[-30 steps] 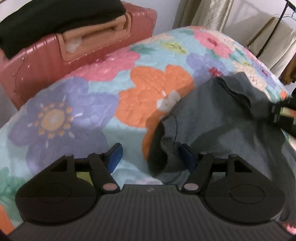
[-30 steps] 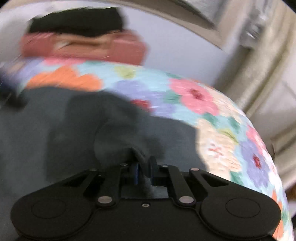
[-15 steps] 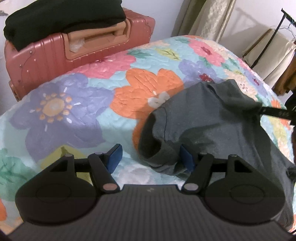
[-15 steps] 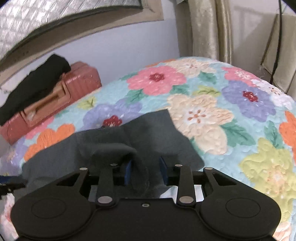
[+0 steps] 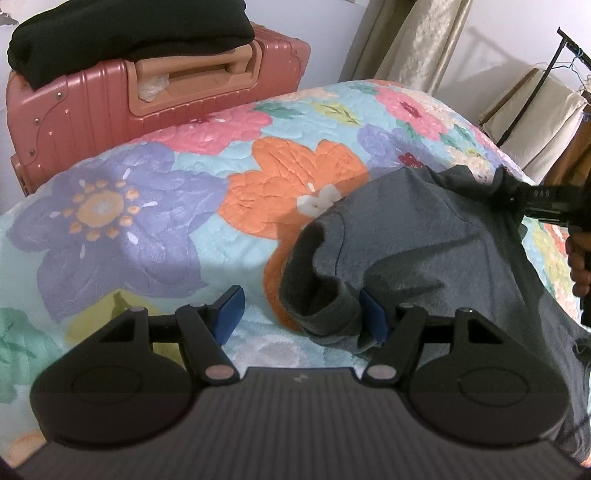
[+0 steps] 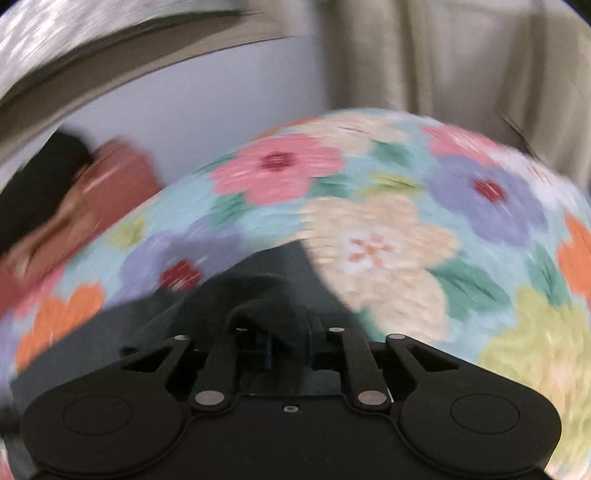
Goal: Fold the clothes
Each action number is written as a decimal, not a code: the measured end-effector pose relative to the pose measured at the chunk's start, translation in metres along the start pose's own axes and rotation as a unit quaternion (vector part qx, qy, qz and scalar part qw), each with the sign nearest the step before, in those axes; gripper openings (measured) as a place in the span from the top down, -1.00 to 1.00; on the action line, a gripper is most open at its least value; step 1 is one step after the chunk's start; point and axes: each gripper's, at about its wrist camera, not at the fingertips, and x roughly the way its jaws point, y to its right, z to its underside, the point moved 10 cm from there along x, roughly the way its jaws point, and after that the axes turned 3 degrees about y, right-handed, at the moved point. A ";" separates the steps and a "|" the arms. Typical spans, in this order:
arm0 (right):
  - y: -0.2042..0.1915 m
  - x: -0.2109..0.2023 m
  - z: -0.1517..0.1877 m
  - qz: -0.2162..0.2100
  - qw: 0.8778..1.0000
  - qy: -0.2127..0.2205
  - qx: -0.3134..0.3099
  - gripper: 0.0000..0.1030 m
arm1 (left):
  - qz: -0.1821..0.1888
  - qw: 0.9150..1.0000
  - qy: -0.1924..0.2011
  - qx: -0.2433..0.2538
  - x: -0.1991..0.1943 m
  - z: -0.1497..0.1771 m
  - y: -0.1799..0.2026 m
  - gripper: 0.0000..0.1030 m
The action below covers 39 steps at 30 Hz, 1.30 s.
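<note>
A dark grey garment (image 5: 424,251) lies on the floral quilt (image 5: 147,229). My left gripper (image 5: 301,314) is open just above the quilt; a rolled grey edge of the garment rests against its right blue pad (image 5: 373,314). In the right wrist view, which is blurred, my right gripper (image 6: 290,347) has its jaws part open with a fold of the grey garment (image 6: 266,295) between them. The right gripper also shows in the left wrist view (image 5: 517,195), holding up the garment's far corner.
A pink suitcase (image 5: 92,103) with folded black clothing (image 5: 129,33) on top stands behind the bed at left. Beige curtains (image 5: 410,37) hang at the back. A clothes rack (image 5: 532,96) with hanging garments stands at far right.
The right gripper's jaws went from shut to part open around the grey fold, and it swung right. The left gripper stayed open and drew back slightly.
</note>
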 end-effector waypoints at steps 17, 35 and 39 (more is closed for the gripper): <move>-0.010 -0.072 0.058 -0.099 0.991 -0.026 0.086 -0.11 | 0.043 0.997 -0.022 -0.058 -0.013 -0.004 -0.002 -0.33; -0.050 -0.167 0.215 0.002 0.994 -0.027 -0.102 -0.12 | -0.106 0.989 -0.017 0.102 -0.003 0.029 -0.002 -0.69; -0.039 -0.182 0.231 0.006 0.996 -0.034 -0.087 -0.24 | -0.115 0.991 -0.023 0.068 -0.008 0.022 -0.016 -0.69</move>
